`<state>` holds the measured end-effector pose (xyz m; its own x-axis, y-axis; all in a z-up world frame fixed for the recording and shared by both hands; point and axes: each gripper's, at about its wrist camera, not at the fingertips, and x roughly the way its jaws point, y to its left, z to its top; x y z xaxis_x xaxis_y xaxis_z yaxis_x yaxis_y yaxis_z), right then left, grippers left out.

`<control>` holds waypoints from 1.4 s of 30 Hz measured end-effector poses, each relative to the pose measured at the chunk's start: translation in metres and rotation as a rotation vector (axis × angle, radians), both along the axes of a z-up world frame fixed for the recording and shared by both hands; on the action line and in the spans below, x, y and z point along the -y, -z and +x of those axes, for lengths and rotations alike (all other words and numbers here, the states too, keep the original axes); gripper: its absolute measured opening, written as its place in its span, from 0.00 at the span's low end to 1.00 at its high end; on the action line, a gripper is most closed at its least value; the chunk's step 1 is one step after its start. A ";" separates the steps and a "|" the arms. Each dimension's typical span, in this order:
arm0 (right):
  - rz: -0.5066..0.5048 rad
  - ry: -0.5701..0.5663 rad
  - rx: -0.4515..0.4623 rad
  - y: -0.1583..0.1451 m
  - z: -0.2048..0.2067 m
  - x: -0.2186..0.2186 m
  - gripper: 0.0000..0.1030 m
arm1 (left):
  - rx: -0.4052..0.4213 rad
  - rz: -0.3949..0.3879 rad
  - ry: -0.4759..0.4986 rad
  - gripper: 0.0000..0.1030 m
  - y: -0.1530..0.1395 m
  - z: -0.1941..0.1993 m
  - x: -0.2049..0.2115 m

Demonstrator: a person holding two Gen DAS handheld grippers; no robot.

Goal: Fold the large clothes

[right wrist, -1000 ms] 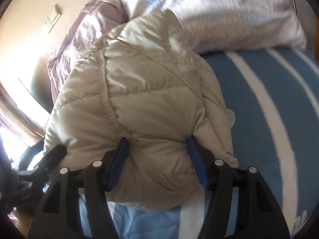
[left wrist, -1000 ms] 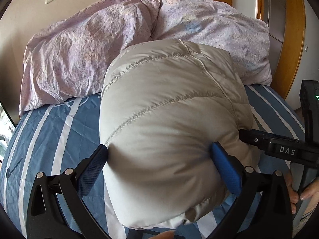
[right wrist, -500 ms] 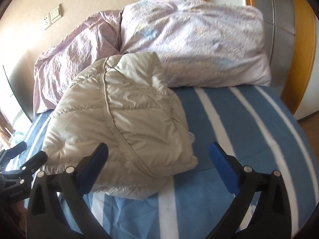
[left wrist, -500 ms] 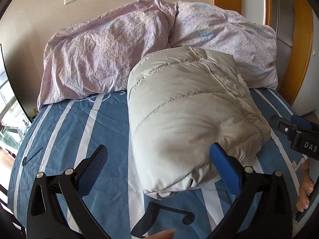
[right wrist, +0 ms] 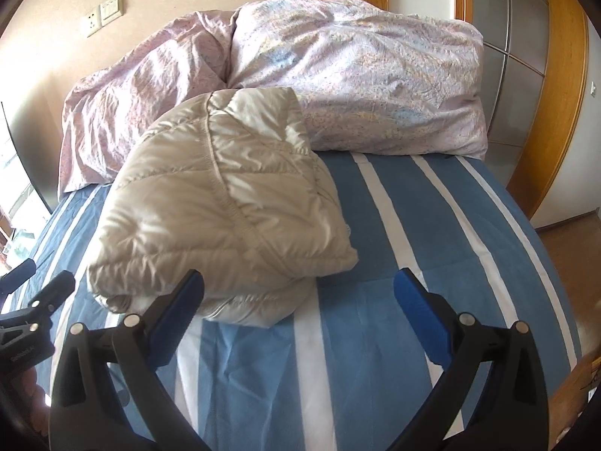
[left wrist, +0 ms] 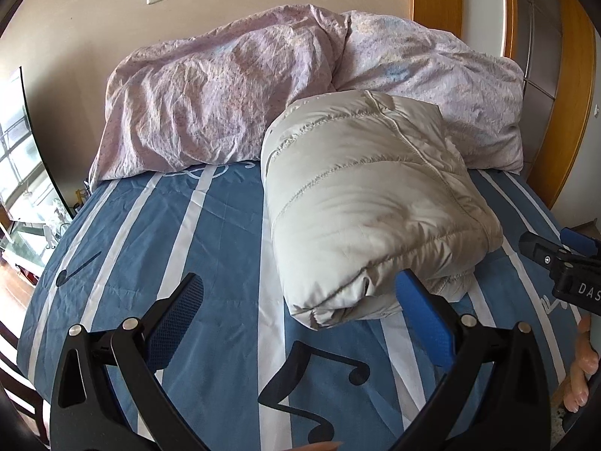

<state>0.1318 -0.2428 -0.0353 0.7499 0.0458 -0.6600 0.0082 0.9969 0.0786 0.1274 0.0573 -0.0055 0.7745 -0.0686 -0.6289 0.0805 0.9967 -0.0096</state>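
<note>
A beige quilted down jacket point(left wrist: 368, 203) lies folded into a thick bundle on the blue striped bedsheet point(left wrist: 180, 233), its far end against the pillows. My left gripper point(left wrist: 300, 293) stands open, just short of the bundle's near end, nothing between its blue pads. In the right wrist view the same jacket point(right wrist: 221, 210) sits left of centre. My right gripper point(right wrist: 300, 289) is wide open over bare sheet point(right wrist: 375, 319), its left finger point(right wrist: 180, 300) in front of the bundle's near corner, apart from it.
Two crumpled lilac pillows point(left wrist: 225, 105) point(right wrist: 375, 75) lie along the headboard wall. A wooden door frame point(right wrist: 556, 94) stands at the right. The other gripper shows at each view's edge point(left wrist: 563, 267) point(right wrist: 33, 308). A window lies left of the bed.
Both grippers let go of the jacket and drew back and up. The right jaws opened from around the bundle's edge. The jacket now rests alone on the sheet.
</note>
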 end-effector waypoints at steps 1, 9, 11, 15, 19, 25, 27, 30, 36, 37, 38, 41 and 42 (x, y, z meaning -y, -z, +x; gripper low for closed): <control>-0.002 -0.001 -0.004 0.000 -0.003 -0.002 0.98 | -0.005 -0.001 0.000 0.99 0.000 -0.002 -0.001; -0.017 -0.036 -0.060 0.006 -0.024 -0.018 0.98 | -0.047 0.011 -0.023 0.99 0.001 -0.019 -0.008; -0.020 -0.048 -0.069 0.007 -0.030 -0.022 0.98 | -0.059 0.011 -0.027 0.99 0.002 -0.022 -0.009; -0.018 -0.060 -0.077 0.007 -0.040 -0.025 0.98 | -0.075 0.016 -0.032 0.99 0.003 -0.031 -0.012; -0.032 -0.056 -0.077 0.006 -0.047 -0.028 0.98 | -0.098 0.012 -0.030 0.99 0.002 -0.036 -0.012; -0.025 -0.057 -0.094 0.004 -0.051 -0.030 0.98 | -0.124 0.014 -0.030 0.99 0.003 -0.040 -0.012; -0.021 -0.056 -0.099 0.003 -0.051 -0.029 0.98 | -0.133 0.013 -0.027 0.99 0.003 -0.041 -0.011; -0.033 -0.048 -0.092 0.000 -0.055 -0.029 0.98 | -0.134 0.011 -0.024 0.99 0.002 -0.044 -0.010; -0.057 -0.045 -0.069 -0.007 -0.066 -0.030 0.98 | -0.136 0.007 -0.026 0.99 0.000 -0.047 -0.009; -0.062 -0.044 -0.065 -0.008 -0.066 -0.030 0.98 | -0.137 0.006 -0.027 0.99 0.000 -0.047 -0.008; -0.068 -0.041 -0.059 -0.009 -0.068 -0.030 0.98 | -0.140 0.005 -0.026 0.99 -0.001 -0.048 -0.008; -0.070 -0.038 -0.057 -0.011 -0.071 -0.029 0.98 | -0.144 0.006 -0.022 0.99 -0.002 -0.049 -0.005; -0.067 -0.036 -0.058 -0.012 -0.071 -0.028 0.98 | -0.142 0.009 -0.021 0.99 -0.003 -0.050 -0.004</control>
